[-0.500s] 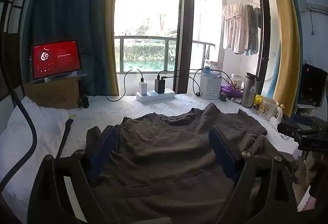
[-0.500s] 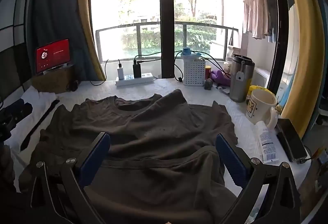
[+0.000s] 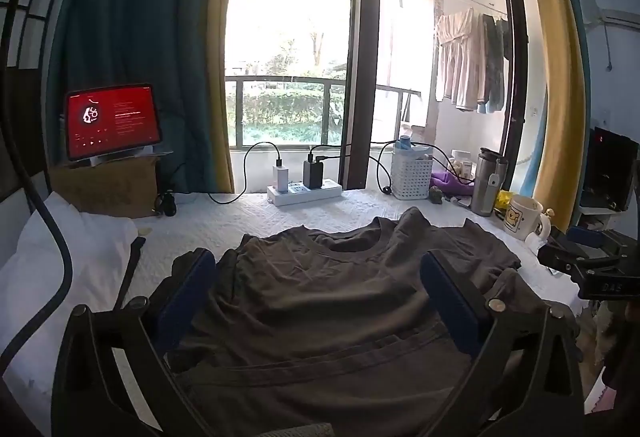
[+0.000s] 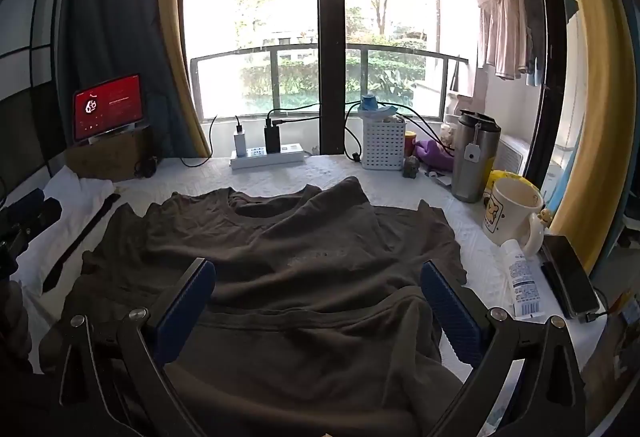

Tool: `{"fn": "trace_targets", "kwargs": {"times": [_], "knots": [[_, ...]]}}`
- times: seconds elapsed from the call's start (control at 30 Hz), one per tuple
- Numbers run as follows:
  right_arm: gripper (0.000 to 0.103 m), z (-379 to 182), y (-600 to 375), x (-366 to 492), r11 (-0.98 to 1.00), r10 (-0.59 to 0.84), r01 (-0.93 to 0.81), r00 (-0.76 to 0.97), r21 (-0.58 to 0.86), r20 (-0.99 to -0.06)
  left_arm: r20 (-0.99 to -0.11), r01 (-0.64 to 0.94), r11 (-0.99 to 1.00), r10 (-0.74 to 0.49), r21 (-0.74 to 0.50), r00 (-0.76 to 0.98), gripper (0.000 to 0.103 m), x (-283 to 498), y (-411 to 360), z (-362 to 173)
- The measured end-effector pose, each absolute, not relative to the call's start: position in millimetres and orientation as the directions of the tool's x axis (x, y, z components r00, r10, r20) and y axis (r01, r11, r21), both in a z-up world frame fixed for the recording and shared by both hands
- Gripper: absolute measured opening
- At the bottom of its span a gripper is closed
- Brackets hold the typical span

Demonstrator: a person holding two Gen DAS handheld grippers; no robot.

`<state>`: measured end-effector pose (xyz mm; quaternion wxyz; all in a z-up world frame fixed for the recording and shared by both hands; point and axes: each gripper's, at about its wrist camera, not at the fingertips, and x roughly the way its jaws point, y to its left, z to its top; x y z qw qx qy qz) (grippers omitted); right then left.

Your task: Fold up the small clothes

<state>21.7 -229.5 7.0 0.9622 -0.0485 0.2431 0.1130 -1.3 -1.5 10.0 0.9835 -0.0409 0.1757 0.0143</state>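
A dark brown T-shirt (image 3: pixel 320 297) (image 4: pixel 304 257) lies rumpled and spread out on the white quilted table (image 3: pixel 224 221) (image 4: pixel 332 169), neckline toward the window. My left gripper (image 3: pixel 318 269) hovers above the shirt's near half, blue pads wide apart, nothing between them. My right gripper (image 4: pixel 318 277) hangs over the shirt's near right part, likewise open and empty. At the right edge of the left wrist view the right gripper (image 3: pixel 592 261) shows from the side. The left gripper (image 4: pixel 24 213) shows at the left edge of the right wrist view.
Along the window stand a power strip (image 3: pixel 304 191) (image 4: pixel 266 157) with chargers, a white basket (image 4: pixel 383 147), a steel tumbler (image 4: pixel 474 161) and a mug (image 4: pixel 510 213). A tube (image 4: pixel 522 281) and a phone (image 4: pixel 570 277) lie at right. White cloth (image 3: pixel 52 257) and a red-screened tablet (image 3: pixel 112 119) sit at left.
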Motion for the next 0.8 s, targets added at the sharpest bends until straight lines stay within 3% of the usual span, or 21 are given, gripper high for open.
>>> {"fn": "trace_targets", "kwargs": {"times": [0.8], "knots": [[0.103,8.6,-230.0,23.0,0.970,0.197,-0.241,0.855,-0.031,-0.480,-0.348,-0.036,0.996,0.006,-0.079,0.937,0.101,-5.0,-0.9,6.5]]}}
